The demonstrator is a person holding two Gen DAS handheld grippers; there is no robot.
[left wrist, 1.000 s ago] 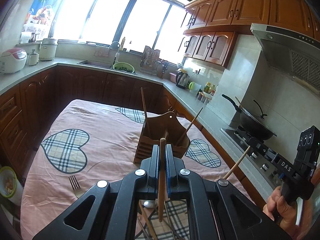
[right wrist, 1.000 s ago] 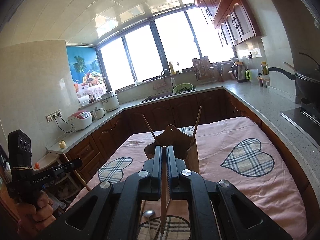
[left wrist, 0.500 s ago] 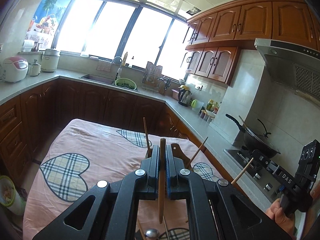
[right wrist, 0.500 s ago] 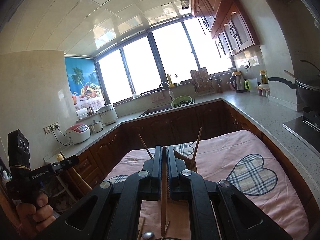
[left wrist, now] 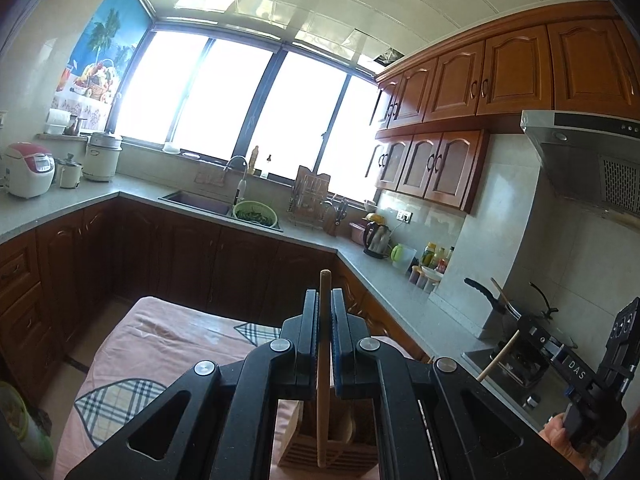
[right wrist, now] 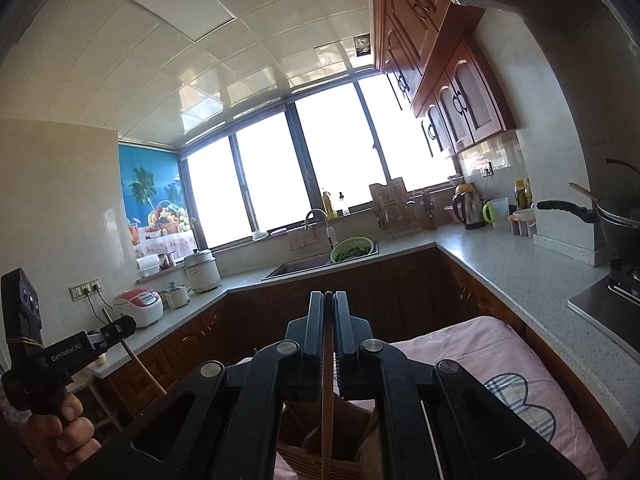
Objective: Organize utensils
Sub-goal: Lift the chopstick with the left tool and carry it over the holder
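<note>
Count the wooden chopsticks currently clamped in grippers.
2. One chopstick stands upright in the left gripper, above the wooden holder. The other chopstick is in the right gripper. More may sit hidden in the holder.

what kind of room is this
A home kitchen, most likely. A sink sits under the window, a wok stands on a gas stove below a range hood, and wooden cabinets line the wall.
</note>
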